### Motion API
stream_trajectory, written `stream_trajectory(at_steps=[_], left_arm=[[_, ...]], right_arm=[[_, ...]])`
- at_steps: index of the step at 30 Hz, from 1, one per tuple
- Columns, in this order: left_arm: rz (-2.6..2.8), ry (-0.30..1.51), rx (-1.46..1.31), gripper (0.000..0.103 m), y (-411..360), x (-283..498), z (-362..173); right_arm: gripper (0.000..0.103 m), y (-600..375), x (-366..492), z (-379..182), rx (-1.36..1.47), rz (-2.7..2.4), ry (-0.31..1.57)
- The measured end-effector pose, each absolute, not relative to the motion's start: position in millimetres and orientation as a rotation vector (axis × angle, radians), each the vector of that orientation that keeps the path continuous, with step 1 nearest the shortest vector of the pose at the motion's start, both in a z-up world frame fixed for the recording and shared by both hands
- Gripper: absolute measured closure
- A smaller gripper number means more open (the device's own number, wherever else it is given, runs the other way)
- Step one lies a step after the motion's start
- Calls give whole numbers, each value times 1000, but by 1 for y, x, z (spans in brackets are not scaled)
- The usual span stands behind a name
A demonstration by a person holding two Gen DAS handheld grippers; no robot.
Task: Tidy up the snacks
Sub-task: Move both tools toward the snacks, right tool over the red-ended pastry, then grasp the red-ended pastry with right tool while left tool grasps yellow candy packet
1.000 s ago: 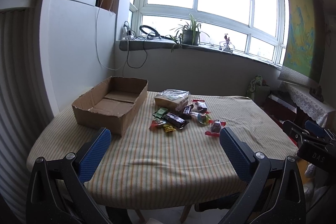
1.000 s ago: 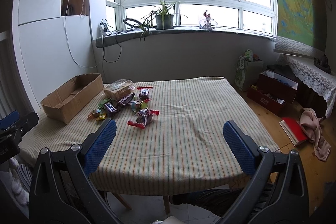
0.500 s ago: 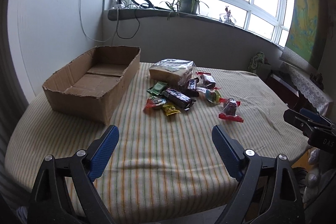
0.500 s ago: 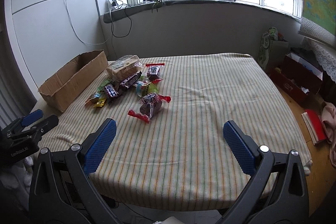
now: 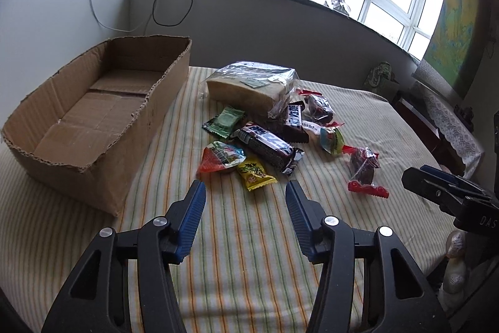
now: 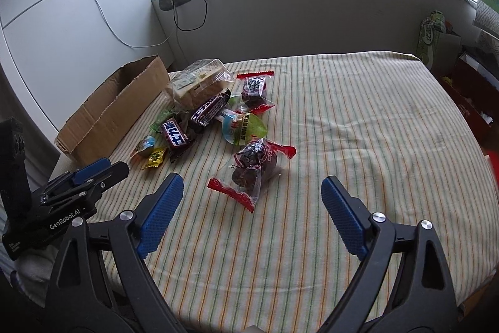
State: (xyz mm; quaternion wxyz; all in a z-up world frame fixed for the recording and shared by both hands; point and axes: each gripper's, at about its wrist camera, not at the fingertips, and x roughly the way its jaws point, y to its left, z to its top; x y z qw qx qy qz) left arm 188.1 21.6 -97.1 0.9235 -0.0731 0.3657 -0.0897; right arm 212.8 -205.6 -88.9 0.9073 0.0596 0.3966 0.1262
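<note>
Change since a second ago: both wrist views sit lower and closer to the striped tablecloth (image 5: 249, 239); the window fills less of each frame, and the snack pile (image 5: 268, 133) looks larger.
Left gripper (image 5: 245, 192): jaws narrower than a second ago and closing, nothing between the blue pads; it hovers above bare cloth just below the yellow packet (image 5: 254, 173) in the lower middle of its view.
Right gripper (image 6: 252, 188): jaws wide, closing slightly, empty; the red-edged dark snack bag (image 6: 254, 167) lies just beyond and between the tips, untouched.
Cardboard box (image 5: 93, 114): left of the left view, open top, only its folded bottom flaps show inside, no snacks in it.
Snack pile: centre of the left view, right of the box, on the cloth; a clear bag of bread (image 5: 249, 86) at the back, dark chocolate bars (image 5: 269, 147), green packet (image 5: 226, 122) and orange-red packet (image 5: 220, 156) in front.
Clear bag of bread: sealed, pale loaf inside.
</note>
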Motion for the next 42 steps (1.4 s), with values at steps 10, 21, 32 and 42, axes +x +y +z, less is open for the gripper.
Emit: stream_trajectory(at_steps=[10, 21, 32, 42], left_arm=[[-179, 784, -132, 51, 21, 216, -107], [-139, 904, -147, 51, 28, 245, -119], [-157, 905, -141, 57, 28, 252, -121], [-167, 899, -163, 77, 28, 256, -121]], right_arm=[[13, -194, 240, -107, 97, 253, 862], [15, -191, 258, -116, 86, 277, 907], [35, -186, 270, -129, 76, 279, 951], [62, -186, 272, -131, 74, 269, 943]])
